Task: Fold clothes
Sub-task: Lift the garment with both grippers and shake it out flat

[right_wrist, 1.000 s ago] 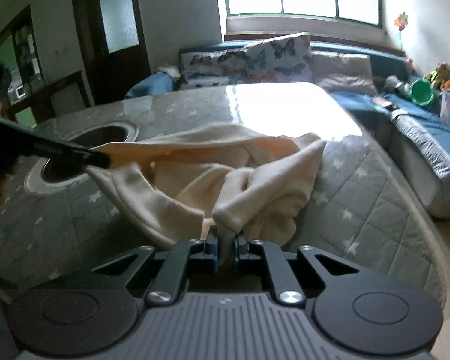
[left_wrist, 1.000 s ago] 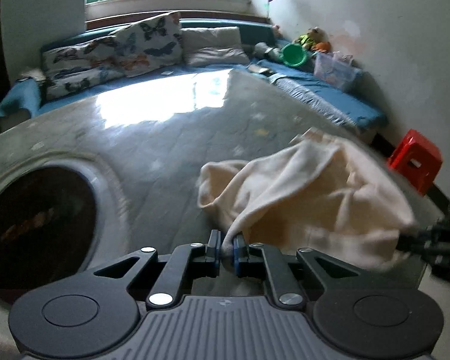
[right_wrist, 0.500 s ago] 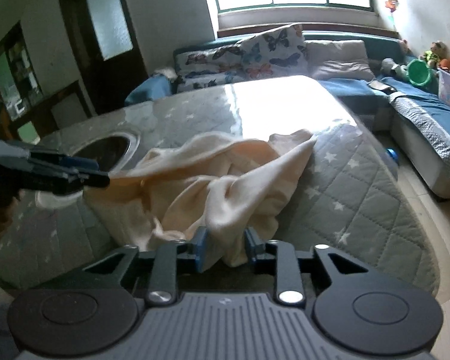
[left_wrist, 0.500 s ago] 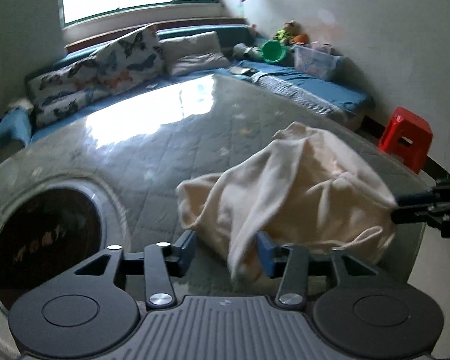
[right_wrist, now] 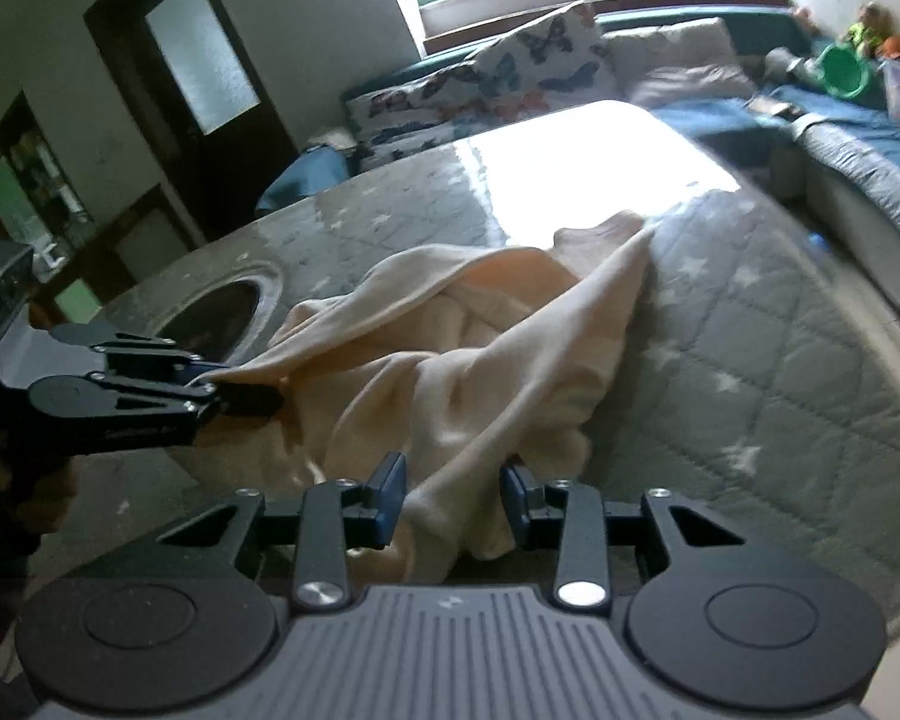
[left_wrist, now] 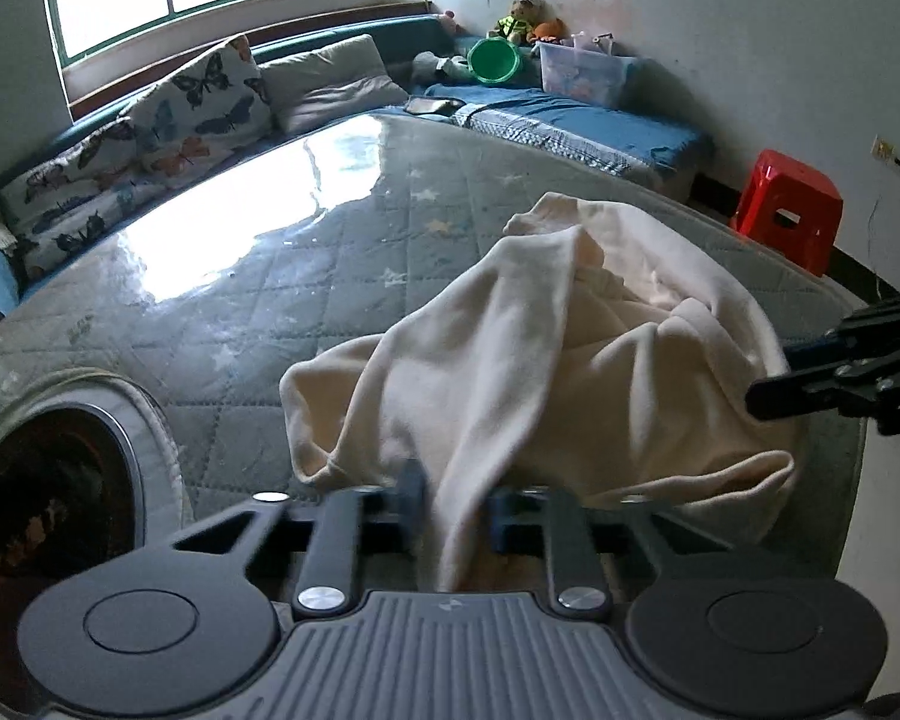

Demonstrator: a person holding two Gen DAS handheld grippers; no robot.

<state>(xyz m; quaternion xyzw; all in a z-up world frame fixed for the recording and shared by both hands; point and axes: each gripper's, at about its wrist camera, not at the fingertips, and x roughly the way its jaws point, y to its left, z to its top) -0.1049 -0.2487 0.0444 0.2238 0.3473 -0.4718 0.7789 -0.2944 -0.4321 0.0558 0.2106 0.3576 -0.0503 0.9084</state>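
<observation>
Two grippers in frame, one cream garment (left_wrist: 540,360) on the work surface.

Surface: grey quilted mattress (left_wrist: 330,276) with a pale star print and strong window glare on its far half. Garment lies crumpled on the near part of the mattress, close to the near edge, in loose overlapping folds. One long fold runs from a peak in the heap toward each camera.

Left gripper (left_wrist: 456,504): jaws have just been closing. A narrow hanging strip of the garment sits between the blue pads and fills the gap. Own view is motion-blurred. Right wrist view shows the same gripper (right_wrist: 228,390) from the side, tips together on a cloth edge that stretches taut back to the heap. Reading: clamped on the garment.

Right gripper (right_wrist: 450,498): jaws have just been closing slightly. Pads stand clearly apart, one on each side of a thick loose fold of the garment (right_wrist: 450,372). Fold does not look squeezed. Left wrist view shows this gripper (left_wrist: 768,378) at the garment's right edge, fingers parted. Reading: not gripping, cloth merely between the jaws.

Surroundings:
- dark round opening (left_wrist: 48,510) with a pale rim, set in the mattress left of the garment, apart from it
- butterfly-print pillows (left_wrist: 204,102) on the blue bench under the window
- green bowl (left_wrist: 495,60) and clear plastic box (left_wrist: 582,72) on the bench, far corner
- red stool (left_wrist: 789,204) on the floor by the wall
- dark door (right_wrist: 210,78) with a frosted pane
</observation>
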